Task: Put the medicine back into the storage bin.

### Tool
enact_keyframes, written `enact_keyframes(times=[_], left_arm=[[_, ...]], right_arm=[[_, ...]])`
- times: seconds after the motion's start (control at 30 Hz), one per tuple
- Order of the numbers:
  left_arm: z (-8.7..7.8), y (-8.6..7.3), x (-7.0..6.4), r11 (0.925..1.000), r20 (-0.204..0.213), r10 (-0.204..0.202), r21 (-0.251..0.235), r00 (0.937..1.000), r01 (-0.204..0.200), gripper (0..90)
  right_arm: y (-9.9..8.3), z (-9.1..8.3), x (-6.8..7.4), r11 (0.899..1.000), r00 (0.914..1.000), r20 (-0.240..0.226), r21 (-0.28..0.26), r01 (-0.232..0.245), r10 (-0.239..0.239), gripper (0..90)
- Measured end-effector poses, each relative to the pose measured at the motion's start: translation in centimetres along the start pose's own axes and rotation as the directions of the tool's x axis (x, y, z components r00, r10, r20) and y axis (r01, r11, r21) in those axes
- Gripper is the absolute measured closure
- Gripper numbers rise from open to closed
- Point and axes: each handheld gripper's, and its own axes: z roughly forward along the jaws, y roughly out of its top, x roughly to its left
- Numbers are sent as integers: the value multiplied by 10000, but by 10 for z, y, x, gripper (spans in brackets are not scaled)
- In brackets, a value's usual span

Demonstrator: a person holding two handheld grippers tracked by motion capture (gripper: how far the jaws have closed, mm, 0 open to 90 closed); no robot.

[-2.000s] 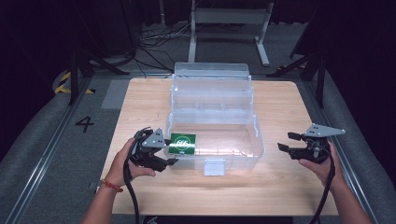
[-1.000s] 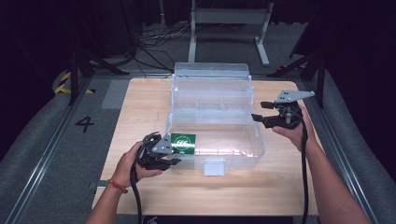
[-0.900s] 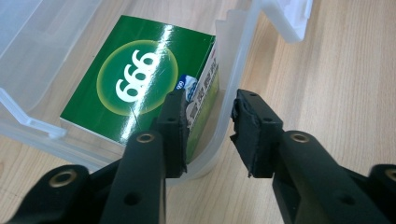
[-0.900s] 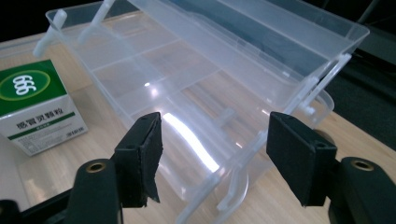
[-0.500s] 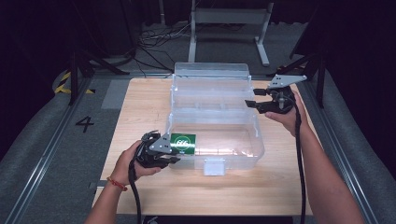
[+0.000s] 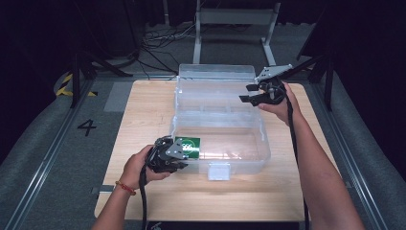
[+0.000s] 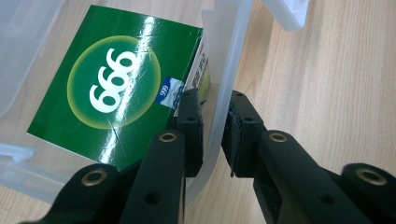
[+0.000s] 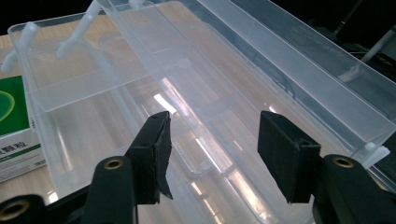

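Observation:
A clear plastic box stands open at the middle of the wooden table, with its lid raised at the back. Inside its front left corner lies a green carton printed "666". My left gripper is at that corner. Its jaws are closed on the box's clear side wall, one inside next to the carton and one outside. My right gripper hovers open at the box's far right, above the divided upper tray. Nothing is between its fingers.
The table has bare wood left, right and in front of the box. A white latch juts from the box's front wall. Beyond the table's far edge stand a metal frame and loose cables.
My right gripper has travelled from the table's right front up and back to the box's far right side. My left gripper has shifted slightly right, onto the box's front left corner.

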Motion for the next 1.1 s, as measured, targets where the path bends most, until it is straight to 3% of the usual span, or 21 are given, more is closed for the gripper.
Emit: enact_keyframes(times=[0.17, 0.33, 0.47, 0.6, 0.7, 1.1], left_arm=[[0, -1, 0, 9999, 46, -47, -102, 10000, 47, 782], [1, -2, 0, 9998, 24, -68, -208, 10000, 69, 780], [1, -2, -1, 9997, -7, -116, -204, 9999, 116, 777], [1, -2, -1, 9997, -31, -123, -206, 9999, 122, 776], [1, -2, -1, 9995, -10, -220, -210, 9998, 220, 775], [4, 1, -4, 9988, -92, -363, -329, 9993, 360, 786]], right_arm=[[6, 8, -3, 9992, 9998, 6, 362, 175, -175, 500], [6, 20, -7, 9951, 10000, -29, 988, 23, -20, 511], [6, 25, -10, 9926, 9992, -406, 1214, 42, 7, 543], [7, 26, -10, 9919, 9975, -693, 1252, 197, -111, 602], [10, 27, -9, 9910, 9942, -1051, 1290, 351, -216, 697], [13, 30, -10, 9844, 9846, -1502, 1374, 1101, -891, 795]])
